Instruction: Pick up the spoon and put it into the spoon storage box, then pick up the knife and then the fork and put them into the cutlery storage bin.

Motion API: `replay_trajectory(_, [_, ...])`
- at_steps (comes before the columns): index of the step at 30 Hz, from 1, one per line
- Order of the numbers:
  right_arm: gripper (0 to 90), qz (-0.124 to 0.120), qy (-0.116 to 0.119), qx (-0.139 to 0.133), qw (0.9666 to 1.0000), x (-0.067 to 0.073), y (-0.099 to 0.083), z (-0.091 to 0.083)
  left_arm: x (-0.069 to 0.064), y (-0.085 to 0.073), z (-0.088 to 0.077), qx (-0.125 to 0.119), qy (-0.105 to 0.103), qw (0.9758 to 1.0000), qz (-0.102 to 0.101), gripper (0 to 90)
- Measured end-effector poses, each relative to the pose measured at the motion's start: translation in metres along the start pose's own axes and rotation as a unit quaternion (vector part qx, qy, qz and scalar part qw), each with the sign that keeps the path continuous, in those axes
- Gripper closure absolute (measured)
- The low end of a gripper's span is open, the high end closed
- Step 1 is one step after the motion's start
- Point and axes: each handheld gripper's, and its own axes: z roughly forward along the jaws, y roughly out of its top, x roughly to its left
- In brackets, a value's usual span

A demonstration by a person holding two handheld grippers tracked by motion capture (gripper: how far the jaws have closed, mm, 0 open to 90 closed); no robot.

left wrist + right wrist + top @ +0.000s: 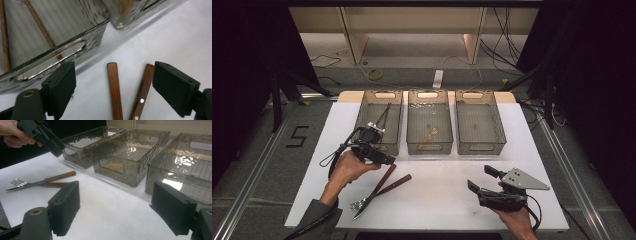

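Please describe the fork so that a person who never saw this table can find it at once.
On the white table, look in front of the left of three clear bins. Two wooden-handled utensils lie crossed there, below the left gripper. The fork is the one ending in tines; the knife ends in a blade.

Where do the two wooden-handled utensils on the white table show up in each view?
High view: the wooden-handled utensils lie crossed, lower left of centre, below the left gripper.
Left gripper view: their handles rise from the bottom edge between the open jaws.
Right gripper view: at left, tines leftward.
Shared landmark: the leftmost clear bin.
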Motion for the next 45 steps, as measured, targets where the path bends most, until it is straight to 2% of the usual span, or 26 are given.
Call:
replay_trajectory(5, [23.4, -0.001, 0.0, 0.0, 1.0, 0.0, 0.0, 0.0, 0.003, -0.004, 0.003, 0.022, 0.012, 0.9997, -0.007, 20.5])
replay_trajectory(18, [23.4, 0.0, 0.0, -0.001, 1.0, 0.0, 0.0, 0.0, 0.005, -0.012, 0.01, 0.053, 0.018, 0.9984, -0.006, 21.8])
replay_trajectory(24, [23.4, -0.003, 0.0, 0.0, 1.0, 0.0, 0.0, 0.001, 0.007, -0.017, 0.015, 0.069, 0.016, 0.9975, -0.007, 27.3])
replay_trajectory(28, [23.4, -0.002, -0.001, 0.001, 1.0, 0.0, 0.0, 0.001, 0.008, -0.019, 0.017, 0.082, 0.025, 0.9963, -0.001, 32.4])
replay_trajectory(33, [23.4, -0.007, -0.001, 0.003, 1.0, 0.003, 0.001, 0.002, 0.007, -0.022, 0.019, 0.095, 0.017, 0.9953, 0.004, 40.1])
replay_trajectory(38, [23.4, -0.007, -0.003, 0.003, 1.0, 0.002, 0.001, 0.002, 0.0, -0.027, 0.024, 0.108, 0.007, 0.9941, 0.011, 42.2])
replay_trajectory(45, [23.4, -0.009, -0.003, 0.003, 1.0, 0.002, 0.001, 0.003, -0.007, -0.035, 0.024, 0.108, 0.004, 0.994, 0.015, 47.2])
